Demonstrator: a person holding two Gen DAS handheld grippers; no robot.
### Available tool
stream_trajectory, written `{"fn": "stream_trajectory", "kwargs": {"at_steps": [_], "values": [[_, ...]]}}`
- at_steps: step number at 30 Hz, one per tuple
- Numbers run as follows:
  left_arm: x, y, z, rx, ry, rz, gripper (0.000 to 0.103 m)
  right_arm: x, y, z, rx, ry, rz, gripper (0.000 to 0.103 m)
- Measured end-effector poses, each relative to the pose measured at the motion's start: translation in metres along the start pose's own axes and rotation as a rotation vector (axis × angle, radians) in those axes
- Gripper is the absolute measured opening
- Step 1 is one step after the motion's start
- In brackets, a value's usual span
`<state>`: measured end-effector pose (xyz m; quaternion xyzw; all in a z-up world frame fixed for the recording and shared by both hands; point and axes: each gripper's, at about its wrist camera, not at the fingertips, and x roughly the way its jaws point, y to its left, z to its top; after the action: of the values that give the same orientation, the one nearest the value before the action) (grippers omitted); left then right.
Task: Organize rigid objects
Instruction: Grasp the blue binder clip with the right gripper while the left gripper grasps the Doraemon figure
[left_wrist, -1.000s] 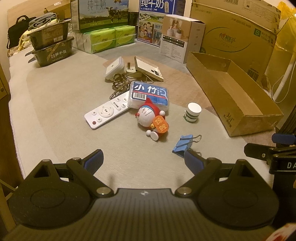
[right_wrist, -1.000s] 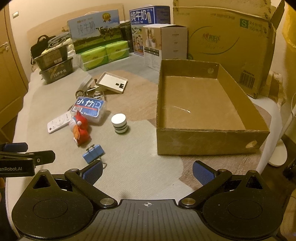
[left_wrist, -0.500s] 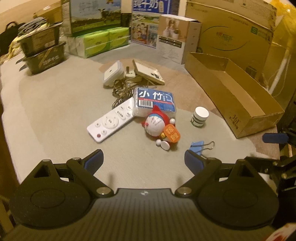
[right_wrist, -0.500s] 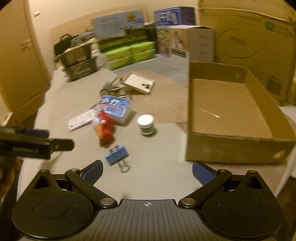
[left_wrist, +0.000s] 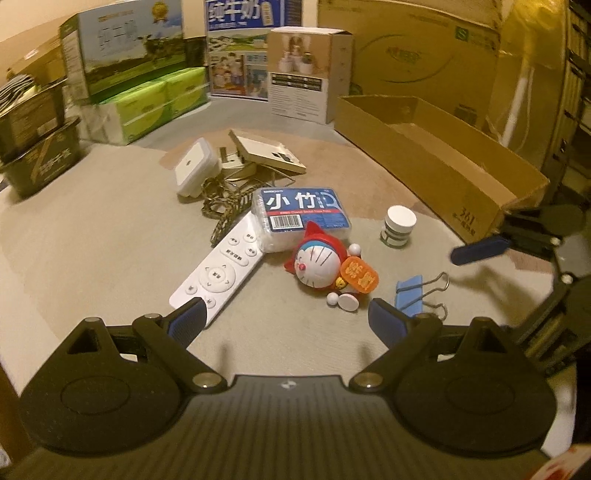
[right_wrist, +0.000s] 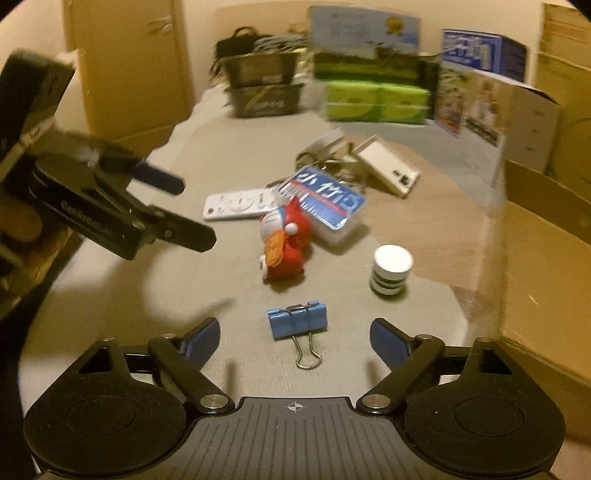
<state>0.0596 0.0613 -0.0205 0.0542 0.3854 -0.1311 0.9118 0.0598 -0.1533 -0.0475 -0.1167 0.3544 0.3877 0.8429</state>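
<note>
In the right wrist view the blue binder clip (right_wrist: 297, 325) lies low in the centre of the frame on the beige table (right_wrist: 236, 288), between the blue pads of the right gripper (right_wrist: 295, 341), whose jaws have just been closing yet stand apart, touching nothing. Above it, mid-frame, lie the Doraemon figure (right_wrist: 282, 240) and the small white-capped jar (right_wrist: 391, 269).

In the left wrist view the left gripper (left_wrist: 286, 323) is spread wide and empty at the lower middle. The white remote (left_wrist: 221, 269) touches its left pad's tip in the picture, the figure sits just above its gap, and the clip lies beside its right pad. The open cardboard box (left_wrist: 443, 173) lies at upper right.
</note>
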Motion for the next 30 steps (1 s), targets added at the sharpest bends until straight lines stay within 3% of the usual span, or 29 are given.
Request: {"fn": "stream_trajectory", "kwargs": {"at_steps": [2,6,11,12,19,24,30], "values": [[0.004,0.000,-0.001,0.019,-0.003,-0.014,0.093,0.008,-0.003,0.000,-0.014,0.001,0.019,0.084],[0.012,0.002,-0.002,0.033,0.002,-0.031,0.093,0.022,-0.005,0.000,-0.055,0.028,0.047,0.063],[0.020,0.001,-0.002,0.039,-0.001,-0.051,0.093,0.028,-0.007,0.001,-0.068,0.017,0.050,0.049],[0.022,0.001,-0.002,0.042,-0.002,-0.055,0.093,0.028,-0.007,0.001,-0.066,0.012,0.046,0.041],[0.033,-0.012,0.002,0.100,-0.011,-0.083,0.093,0.005,-0.012,0.007,-0.036,-0.073,-0.036,0.040],[0.048,-0.021,0.007,0.183,-0.021,-0.100,0.087,-0.014,-0.025,0.010,0.007,-0.123,-0.114,0.040],[0.064,-0.029,0.012,0.288,-0.014,-0.078,0.079,-0.022,-0.037,0.012,0.041,-0.142,-0.151,0.040]]}}
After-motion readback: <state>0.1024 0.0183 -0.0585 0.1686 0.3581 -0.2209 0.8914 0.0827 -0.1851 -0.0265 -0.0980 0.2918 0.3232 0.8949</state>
